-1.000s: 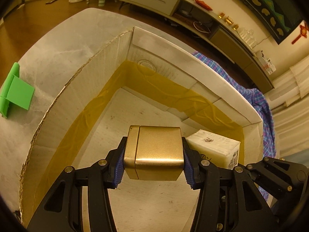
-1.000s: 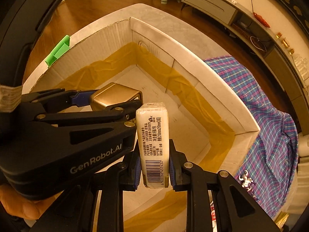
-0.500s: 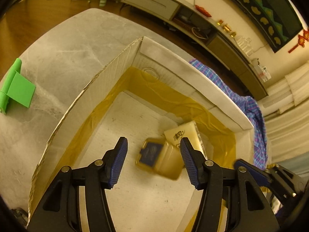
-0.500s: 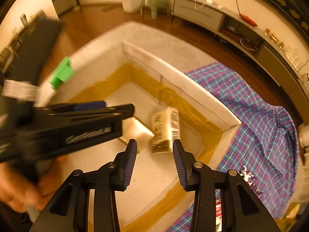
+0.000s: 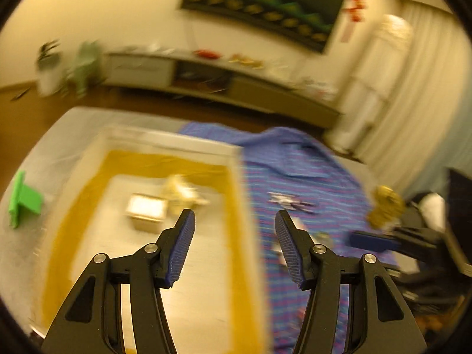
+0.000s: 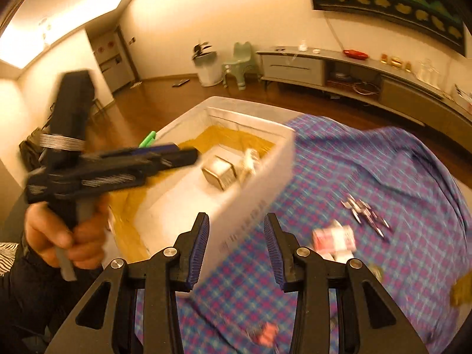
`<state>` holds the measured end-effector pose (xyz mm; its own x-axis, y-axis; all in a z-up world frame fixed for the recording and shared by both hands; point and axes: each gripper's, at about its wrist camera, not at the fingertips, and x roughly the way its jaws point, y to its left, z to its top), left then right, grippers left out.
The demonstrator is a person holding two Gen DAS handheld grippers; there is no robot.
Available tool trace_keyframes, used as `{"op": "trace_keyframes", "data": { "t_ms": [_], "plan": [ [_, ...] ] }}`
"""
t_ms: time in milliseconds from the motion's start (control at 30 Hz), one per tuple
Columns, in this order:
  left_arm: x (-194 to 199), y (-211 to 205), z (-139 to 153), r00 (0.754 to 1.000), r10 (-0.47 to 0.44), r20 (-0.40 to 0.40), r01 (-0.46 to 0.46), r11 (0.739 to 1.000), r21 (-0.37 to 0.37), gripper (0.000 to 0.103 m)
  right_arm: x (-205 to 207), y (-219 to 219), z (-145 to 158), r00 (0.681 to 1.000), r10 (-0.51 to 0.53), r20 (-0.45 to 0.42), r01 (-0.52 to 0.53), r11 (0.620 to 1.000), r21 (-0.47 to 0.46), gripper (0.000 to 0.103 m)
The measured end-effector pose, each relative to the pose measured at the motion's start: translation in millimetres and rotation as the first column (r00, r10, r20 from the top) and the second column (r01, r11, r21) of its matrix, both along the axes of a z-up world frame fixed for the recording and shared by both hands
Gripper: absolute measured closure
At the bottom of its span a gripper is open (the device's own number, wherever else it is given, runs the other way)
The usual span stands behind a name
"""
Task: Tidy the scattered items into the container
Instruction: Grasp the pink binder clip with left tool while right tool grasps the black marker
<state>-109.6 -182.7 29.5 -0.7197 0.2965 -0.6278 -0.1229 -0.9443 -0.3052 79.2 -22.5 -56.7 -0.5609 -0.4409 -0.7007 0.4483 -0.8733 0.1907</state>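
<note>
Scattered items [image 6: 334,237] at lower right on the plaid cloth [image 6: 383,162] look light, stiff; pinch flat sides. Both hand-held grippers, left [image 5: 234,246] and right [image 6: 237,250], gape empty.

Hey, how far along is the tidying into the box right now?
Partly done. Done: a gold box and a pale packet lie inside the cardboard box. In hand: nothing; the left gripper and right gripper are both open and empty. Left: a pink-and-white packet, dark clips and other small blurred pieces lie on the plaid cloth.
</note>
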Motion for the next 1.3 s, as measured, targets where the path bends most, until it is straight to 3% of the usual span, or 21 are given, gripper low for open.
{"op": "trace_keyframes", "data": {
  "t_ms": [133, 233, 367, 433, 567, 733, 800, 933, 1200, 1267, 1300],
  "plan": [
    [26, 59, -9, 0.986, -0.164, 0.009, 0.165, 0.984, -0.061, 0.043, 20, 39, -29, 0.995, -0.084, 0.048, 0.083, 0.997, 0.006, 0.062],
    [37, 100, -42, 0.966, -0.242, 0.088, 0.252, 0.957, -0.140, 0.043, 31, 62, -60, 0.984, -0.138, 0.109, 0.139, 0.990, 0.004, 0.062],
    [50, 142, -87, 0.929, -0.331, 0.166, 0.363, 0.902, -0.234, 0.043, 40, 87, -97, 0.969, -0.191, 0.158, 0.195, 0.981, -0.013, 0.062],
    [56, 153, -101, 0.916, -0.366, 0.165, 0.400, 0.873, -0.280, 0.043, 44, 98, -114, 0.962, -0.213, 0.171, 0.223, 0.974, -0.041, 0.062],
    [67, 161, -122, 0.906, -0.401, 0.138, 0.423, 0.840, -0.341, 0.043, 43, 106, -134, 0.953, -0.229, 0.198, 0.242, 0.969, -0.043, 0.062],
    [54, 169, -145, 0.903, -0.401, 0.153, 0.429, 0.835, -0.346, 0.044, 32, 95, -144, 0.953, -0.233, 0.193, 0.232, 0.972, 0.026, 0.062],
    [50, 174, -153, 0.897, -0.412, 0.161, 0.442, 0.832, -0.335, 0.044, 28, 91, -151, 0.951, -0.240, 0.193, 0.232, 0.971, 0.064, 0.070],
    [47, 178, -159, 0.886, -0.432, 0.167, 0.463, 0.829, -0.315, 0.065, 25, 93, -150, 0.948, -0.256, 0.188, 0.246, 0.967, 0.073, 0.078],
    [44, 171, -156, 0.895, -0.419, 0.155, 0.446, 0.848, -0.285, 0.065, 32, 95, -141, 0.949, -0.257, 0.182, 0.254, 0.966, 0.041, 0.087],
    [43, 168, -149, 0.904, -0.407, 0.133, 0.428, 0.860, -0.276, 0.065, 32, 95, -137, 0.951, -0.255, 0.176, 0.253, 0.967, 0.034, 0.097],
    [43, 166, -146, 0.906, -0.404, 0.126, 0.424, 0.866, -0.267, 0.065, 32, 95, -136, 0.951, -0.255, 0.174, 0.253, 0.967, 0.031, 0.097]
  ]
}}
